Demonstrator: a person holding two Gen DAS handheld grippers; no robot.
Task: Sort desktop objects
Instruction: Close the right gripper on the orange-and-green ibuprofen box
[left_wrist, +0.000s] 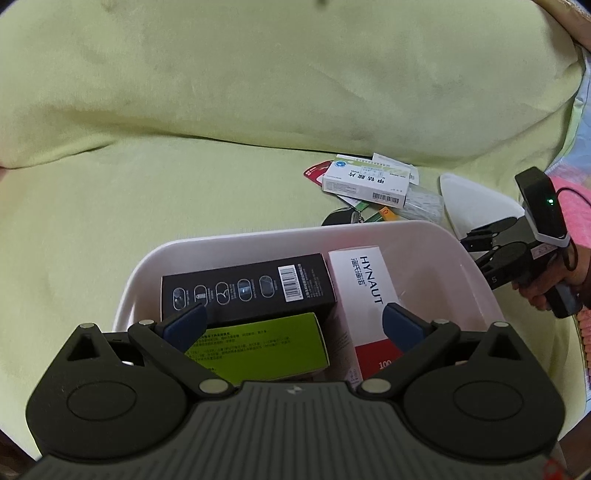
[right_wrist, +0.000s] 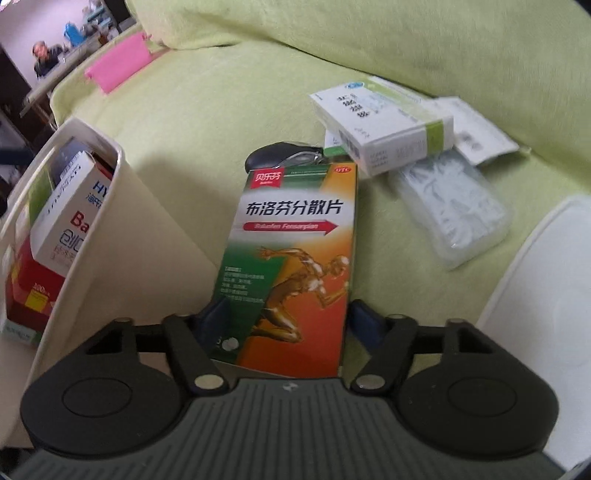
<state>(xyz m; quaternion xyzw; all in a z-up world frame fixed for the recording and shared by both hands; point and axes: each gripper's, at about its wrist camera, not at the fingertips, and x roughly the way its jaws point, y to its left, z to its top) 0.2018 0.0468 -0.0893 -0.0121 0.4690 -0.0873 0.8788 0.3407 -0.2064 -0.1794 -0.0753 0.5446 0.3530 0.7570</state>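
The left gripper (left_wrist: 293, 325) hangs over the white bin (left_wrist: 476, 273), its blue fingers (left_wrist: 186, 325) spread wide and holding nothing. Below it the bin holds a black box (left_wrist: 247, 288) printed with a row of icons and a barcode, a green box (left_wrist: 258, 343) covered in small print too fine to read, and a white-and-red box (left_wrist: 365, 291) marked "HYNAUT" (a "100" shows on its red end).

The right gripper (right_wrist: 286, 321) is level with the bin's outer wall, just to its right, and is closed on the orange box (right_wrist: 295, 258) by its lower edges, holding it upright and pointing away from the camera. The box carries a red "贝乐芬" tag, the title "布洛芬分散片", a red arrow with blurred Latin lettering, and a golden running figure. In the left view a hand (left_wrist: 543, 291) grips the right gripper's handle at the frame's right edge.

Behind the orange box, on the green sheet (right_wrist: 221, 122), lie a dark mouse (right_wrist: 273, 153), a white medicine box (right_wrist: 384, 125) with a green stripe, some leaflets (right_wrist: 480, 133) and a clear packet (right_wrist: 454, 210). In the left view that white box reads "甲钴胺片". A white lid (right_wrist: 535, 295) lies to the right.
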